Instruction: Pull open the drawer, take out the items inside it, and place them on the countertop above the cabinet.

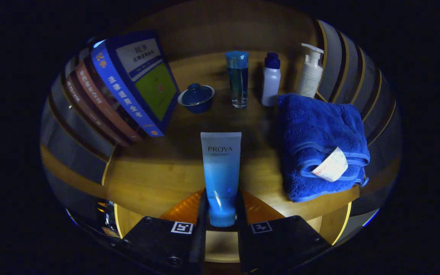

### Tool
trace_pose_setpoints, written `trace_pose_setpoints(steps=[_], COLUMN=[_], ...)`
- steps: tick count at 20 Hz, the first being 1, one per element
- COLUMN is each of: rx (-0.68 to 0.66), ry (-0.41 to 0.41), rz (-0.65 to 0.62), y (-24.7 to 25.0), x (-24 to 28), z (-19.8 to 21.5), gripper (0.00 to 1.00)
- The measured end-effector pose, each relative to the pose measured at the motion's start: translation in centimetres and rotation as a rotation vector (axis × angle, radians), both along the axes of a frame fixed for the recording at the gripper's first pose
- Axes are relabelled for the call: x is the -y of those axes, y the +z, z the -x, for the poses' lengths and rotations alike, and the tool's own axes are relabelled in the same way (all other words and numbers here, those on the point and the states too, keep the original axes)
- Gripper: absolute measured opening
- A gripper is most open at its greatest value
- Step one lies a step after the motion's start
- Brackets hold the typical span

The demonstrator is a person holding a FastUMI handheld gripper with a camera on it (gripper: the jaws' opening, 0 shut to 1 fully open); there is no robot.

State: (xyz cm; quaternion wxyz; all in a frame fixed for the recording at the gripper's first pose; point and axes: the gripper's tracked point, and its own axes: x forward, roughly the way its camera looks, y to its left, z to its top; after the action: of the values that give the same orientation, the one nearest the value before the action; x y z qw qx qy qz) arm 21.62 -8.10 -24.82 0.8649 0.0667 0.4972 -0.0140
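My gripper (220, 208) is shut on a blue and white cosmetic tube (220, 172), both fingers pressing its capped lower end. The tube stands up from the fingers, its flat white end pointing away, over the wooden countertop (159, 179). Beyond the tube, near the back of the countertop, stand a small blue lidded cup (196, 98), a tall clear blue bottle (237, 79), a white bottle with a dark blue cap (271, 79) and a white pump bottle (310, 71). The drawer is hidden from me.
A folded blue towel (319, 143) with a white tag lies to the right of the tube. Leaning books (128, 89) stand to the left. Bare wood stretches between the books and the towel, ahead of the fingers.
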Motion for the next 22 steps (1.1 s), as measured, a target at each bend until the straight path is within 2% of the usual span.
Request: trace_pose_setpoints(steps=[4, 9, 13, 16, 22], rx=[0.012, 0.041, 0.121, 0.234, 0.512], ry=[-0.008, -0.026, -0.017, -0.005, 0.046], rz=[0.003, -0.012, -0.008, 0.005, -0.016], y=[-0.4, 0.3, 2.5, 5.8, 12.5], x=[0.0, 0.1, 0.0, -0.2, -2.0], z=[-1.3, -1.1, -0.1, 1.6, 8.4], gripper=[0.44, 1.00, 1.00, 1.00, 1.00])
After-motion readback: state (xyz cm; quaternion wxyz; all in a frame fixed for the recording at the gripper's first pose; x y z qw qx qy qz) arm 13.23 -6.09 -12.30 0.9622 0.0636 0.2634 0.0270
